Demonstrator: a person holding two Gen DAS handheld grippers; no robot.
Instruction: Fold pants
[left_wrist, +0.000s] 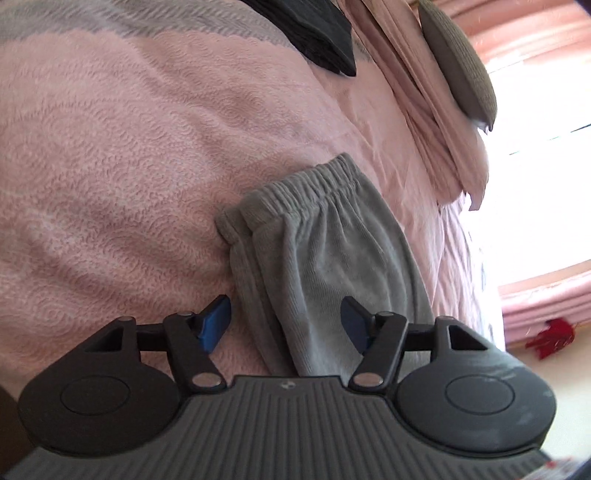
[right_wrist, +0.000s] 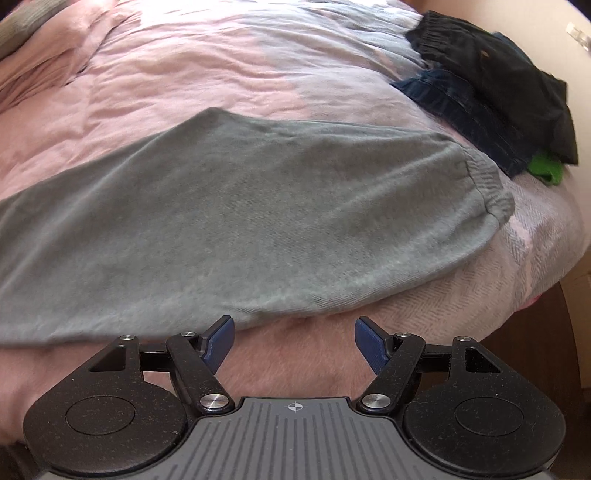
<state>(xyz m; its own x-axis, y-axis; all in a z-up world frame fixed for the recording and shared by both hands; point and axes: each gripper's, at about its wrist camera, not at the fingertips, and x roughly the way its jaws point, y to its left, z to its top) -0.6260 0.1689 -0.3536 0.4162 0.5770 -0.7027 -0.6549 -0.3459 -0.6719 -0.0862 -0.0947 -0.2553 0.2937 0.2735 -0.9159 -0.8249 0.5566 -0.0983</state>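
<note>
Grey pants (right_wrist: 236, 221) are seen laid flat on a pink bed (left_wrist: 110, 166). The left gripper (left_wrist: 286, 325) is held with fingers spread astride the fabric, unpinched; the right gripper (right_wrist: 294, 341) is held spread just short of the pants' edge.

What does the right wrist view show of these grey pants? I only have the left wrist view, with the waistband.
Observer: The cuffed leg end of the grey pants lies flat on the pink bedspread.
Operator: Is the right gripper on them?
Observer: No. The right gripper is open, over bare bedspread just short of the pants' edge.
Operator: Anything else nearby?
Observer: Dark clothes are piled beyond the cuff, with something green showing under them.
</note>
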